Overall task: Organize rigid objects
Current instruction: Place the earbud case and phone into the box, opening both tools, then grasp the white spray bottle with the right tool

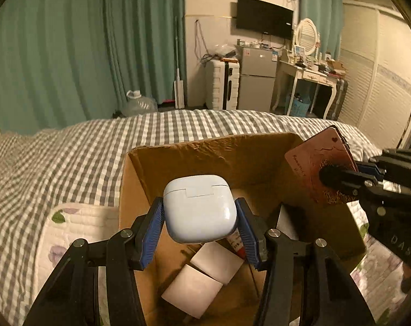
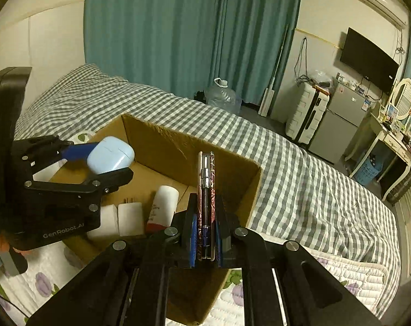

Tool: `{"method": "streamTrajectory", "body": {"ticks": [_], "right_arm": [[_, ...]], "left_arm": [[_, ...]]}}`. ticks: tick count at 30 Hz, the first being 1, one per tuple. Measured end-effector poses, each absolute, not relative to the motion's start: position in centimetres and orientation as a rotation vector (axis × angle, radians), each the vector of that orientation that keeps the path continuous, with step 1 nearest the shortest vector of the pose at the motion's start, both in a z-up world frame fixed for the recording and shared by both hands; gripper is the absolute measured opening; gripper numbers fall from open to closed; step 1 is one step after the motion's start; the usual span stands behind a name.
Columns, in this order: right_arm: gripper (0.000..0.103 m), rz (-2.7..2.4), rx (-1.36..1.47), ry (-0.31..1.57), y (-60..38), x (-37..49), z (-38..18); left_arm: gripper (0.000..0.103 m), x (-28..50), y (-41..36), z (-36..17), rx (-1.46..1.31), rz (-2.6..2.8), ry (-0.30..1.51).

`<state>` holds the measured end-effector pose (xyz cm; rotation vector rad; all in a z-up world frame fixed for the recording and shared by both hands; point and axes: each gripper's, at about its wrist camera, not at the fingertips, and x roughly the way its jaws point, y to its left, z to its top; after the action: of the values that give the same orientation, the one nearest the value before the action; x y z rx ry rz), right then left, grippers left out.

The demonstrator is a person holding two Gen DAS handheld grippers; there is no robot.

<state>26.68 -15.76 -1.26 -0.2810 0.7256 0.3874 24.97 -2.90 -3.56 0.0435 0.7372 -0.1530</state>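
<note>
An open cardboard box [image 1: 210, 152] sits on the bed; it also shows in the right wrist view [image 2: 178, 138]. My left gripper [image 1: 200, 217] is shut on a pale blue earbud case [image 1: 198, 209], held above the box; the case also shows in the right wrist view [image 2: 110, 154]. My right gripper [image 2: 205, 233] is shut on a thin patterned folding case [image 2: 206, 190], seen edge-on, over the box's right side. In the left wrist view this pinkish case [image 1: 314, 160] sits at the box's right wall. Inside the box lie two white blocks [image 1: 202, 274], a white plug charger [image 2: 130, 217] and a white tube [image 2: 163, 201].
The bed has a grey checked cover [image 1: 56, 163] and a white floral quilt [image 2: 354, 277] under the box. Beyond the bed are teal curtains [image 1: 69, 40], a water jug [image 2: 223, 96], a white suitcase [image 1: 223, 87], a small fridge [image 1: 258, 78] and a dressing table [image 1: 308, 78].
</note>
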Motion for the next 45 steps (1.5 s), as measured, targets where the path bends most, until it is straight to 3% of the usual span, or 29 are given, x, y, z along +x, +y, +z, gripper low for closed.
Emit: {"method": "streamTrajectory", "body": {"ticks": [4, 14, 15, 18, 22, 25, 35, 39, 45], "right_arm": [[0.009, 0.384, -0.274, 0.717, -15.3, 27.0, -0.9], [0.010, 0.398, -0.262, 0.774, -14.5, 30.4, -3.4], [0.013, 0.389, -0.262, 0.772, -14.6, 30.2, -3.3], [0.053, 0.368, -0.242, 0.721, -15.3, 28.9, -1.8], [0.057, 0.326, -0.184, 0.654, -17.1, 26.0, 1.6], [0.069, 0.320, -0.166, 0.625, -18.1, 22.8, 3.6], [0.084, 0.348, -0.270, 0.593, -19.1, 11.1, 7.4], [0.084, 0.404, -0.321, 0.659, -18.4, 7.7, 5.5], [0.084, 0.435, -0.354, 0.800, -16.9, 5.3, -2.2]], "left_arm": [[0.061, 24.3, -2.2, -2.4, 0.012, -0.160, 0.707], [0.063, 24.4, -0.7, -1.6, -0.003, -0.124, 0.683], [0.065, 24.3, -0.7, -1.7, 0.001, -0.129, 0.683], [0.066, 23.3, -0.7, -1.5, 0.019, -0.124, 0.675], [0.067, 21.1, -0.6, -0.1, 0.012, -0.113, 0.673], [0.070, 18.3, -0.3, 1.6, 0.007, -0.106, 0.654], [0.073, 6.9, 0.0, 5.8, 0.073, -0.056, 0.610], [0.073, 3.7, -0.3, 5.0, 0.087, -0.058, 0.602], [0.073, 1.2, 0.7, 0.0, -0.016, -0.044, 0.670]]}}
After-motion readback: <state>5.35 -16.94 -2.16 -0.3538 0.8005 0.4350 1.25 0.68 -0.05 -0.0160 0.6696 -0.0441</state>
